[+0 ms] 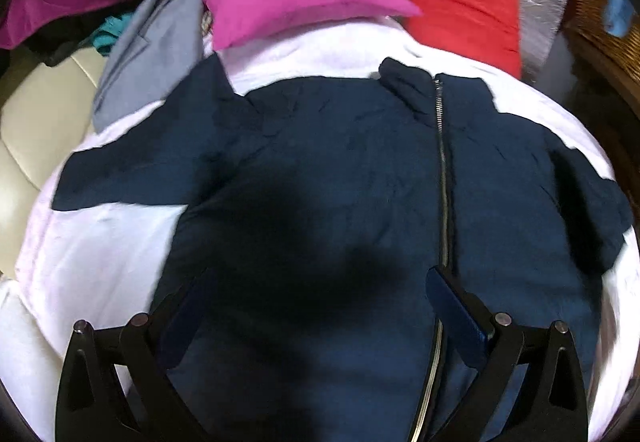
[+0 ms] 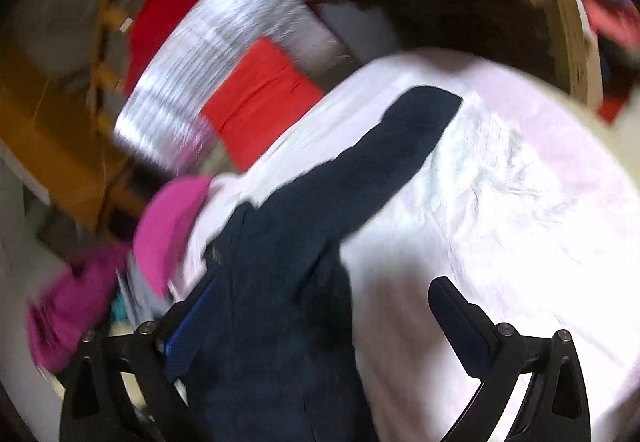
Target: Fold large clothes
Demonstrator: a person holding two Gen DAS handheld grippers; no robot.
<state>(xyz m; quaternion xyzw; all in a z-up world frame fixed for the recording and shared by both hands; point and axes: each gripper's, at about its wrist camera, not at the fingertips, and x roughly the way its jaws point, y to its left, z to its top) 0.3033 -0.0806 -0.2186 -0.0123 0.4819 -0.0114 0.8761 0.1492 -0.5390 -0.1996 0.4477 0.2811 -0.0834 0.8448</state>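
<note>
Broadly, the white sheet (image 1: 100,242) carries the navy jacket (image 1: 320,161), spread zip-up across its middle with one sleeve (image 2: 400,137) reaching toward the far edge. Both the left claw (image 1: 316,302) and right claw (image 2: 320,306) hang apart, empty. Though blur makes this uncertain, the right claw seems off the sleeve, so closing now might pinch the sheet.

Left wrist view: mostly sharp, slight smear at the top, strong fisheye bending at the black rim; overhead light casts a dark blob of shadow on the navy jacket (image 1: 320,181). Right wrist view: heavy motion blur, worst on the silver foil sheet (image 2: 208,53), and the white bedsheet (image 2: 520,181) blows out with glare at right.
</note>
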